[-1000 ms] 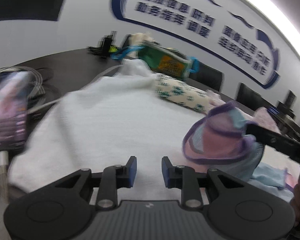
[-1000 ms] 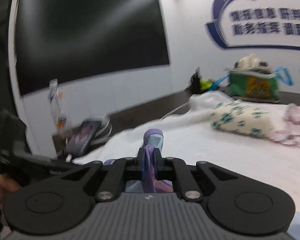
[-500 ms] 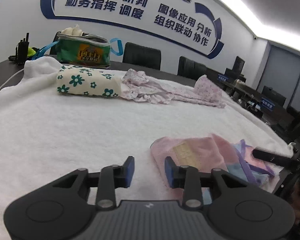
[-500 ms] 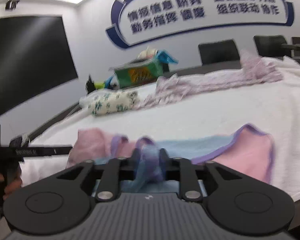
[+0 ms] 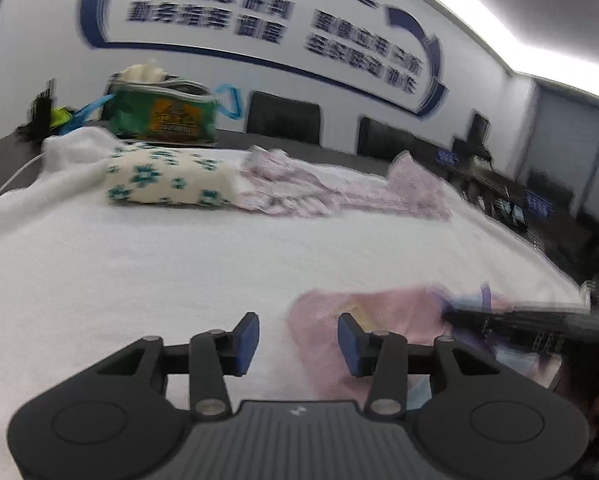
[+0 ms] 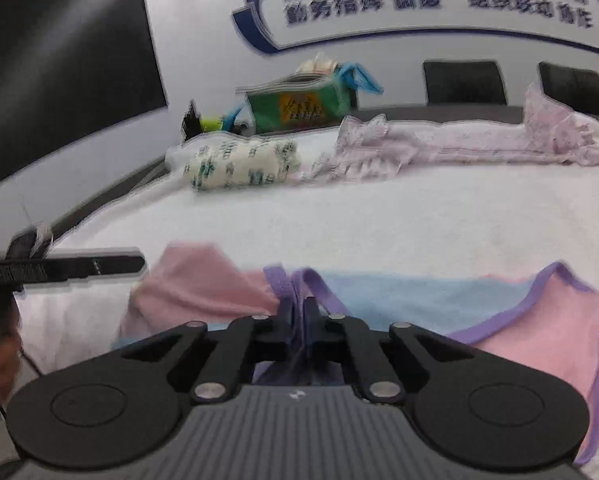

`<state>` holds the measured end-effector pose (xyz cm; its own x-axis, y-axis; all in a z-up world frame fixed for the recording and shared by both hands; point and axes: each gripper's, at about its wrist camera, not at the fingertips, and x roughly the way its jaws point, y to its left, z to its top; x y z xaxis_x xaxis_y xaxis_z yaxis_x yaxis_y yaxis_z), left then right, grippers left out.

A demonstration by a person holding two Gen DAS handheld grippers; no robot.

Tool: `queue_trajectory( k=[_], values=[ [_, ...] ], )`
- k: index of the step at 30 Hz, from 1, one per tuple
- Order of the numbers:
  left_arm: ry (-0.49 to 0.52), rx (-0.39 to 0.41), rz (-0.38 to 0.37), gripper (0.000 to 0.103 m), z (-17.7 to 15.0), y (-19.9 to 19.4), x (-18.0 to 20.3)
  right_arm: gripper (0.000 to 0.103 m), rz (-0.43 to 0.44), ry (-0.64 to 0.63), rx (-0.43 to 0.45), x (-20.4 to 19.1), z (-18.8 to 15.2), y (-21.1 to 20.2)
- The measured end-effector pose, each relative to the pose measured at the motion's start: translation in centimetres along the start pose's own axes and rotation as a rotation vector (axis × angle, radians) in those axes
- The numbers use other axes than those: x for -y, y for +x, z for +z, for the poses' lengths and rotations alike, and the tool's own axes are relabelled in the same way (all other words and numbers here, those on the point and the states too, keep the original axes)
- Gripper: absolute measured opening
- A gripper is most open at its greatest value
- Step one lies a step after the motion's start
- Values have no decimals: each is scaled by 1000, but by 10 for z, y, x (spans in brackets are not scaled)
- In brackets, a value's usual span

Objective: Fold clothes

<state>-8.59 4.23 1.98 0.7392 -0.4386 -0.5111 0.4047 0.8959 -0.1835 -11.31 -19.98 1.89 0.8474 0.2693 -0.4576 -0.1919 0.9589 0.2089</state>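
Pink-and-blue garment (image 6: 399, 300), purple-trimmed: spread unfolded at the near edge of the white-covered bench (image 5: 179, 264). Right gripper (image 6: 299, 312) fingers pinch its purple trim; left gripper (image 5: 297, 340) fingers are opening, nothing between them. Floral bundle (image 5: 167, 178) looks already folded; frilly pink garment (image 6: 459, 142) beside it awaits folding.

Two tool-mounted fisheyes, low over the near counter edge, facing the far wall; both share the floral roll (image 5: 167, 180) (image 6: 239, 164).

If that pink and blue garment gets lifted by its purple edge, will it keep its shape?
Probably not. The garment lies limp and creased, so it would likely droop. The purple trim already bunches inside the shut right gripper. It looks thin, probably light.
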Motion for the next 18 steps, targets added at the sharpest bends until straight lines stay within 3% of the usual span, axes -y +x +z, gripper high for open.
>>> queue_trajectory(
  k=[4,5,8,12,13,14,15,18],
  values=[
    [54,-43,33,42,-6,21,13,4,-114,-27,11,3,0,-5],
    [65,-44,38,43,-6,21,14,9,-134,-31,0,4,-3,-3],
    [80,-48,15,43,4,7,5,46,-149,-46,-6,7,-8,-10],
    [187,-22,-42,45,59,-4,6,47,-213,77,70,46,-5,-60],
    [247,-27,-67,56,75,1,15,47,-231,124,63,58,-6,-72],
    [312,-52,-133,71,87,16,27,47,-258,165,52,68,-7,-80],
    [378,-87,-218,74,98,33,41,47,-292,197,44,76,-9,-87],
    [507,-227,-469,73,114,96,87,47,-336,241,4,86,-20,-95]
  ],
)
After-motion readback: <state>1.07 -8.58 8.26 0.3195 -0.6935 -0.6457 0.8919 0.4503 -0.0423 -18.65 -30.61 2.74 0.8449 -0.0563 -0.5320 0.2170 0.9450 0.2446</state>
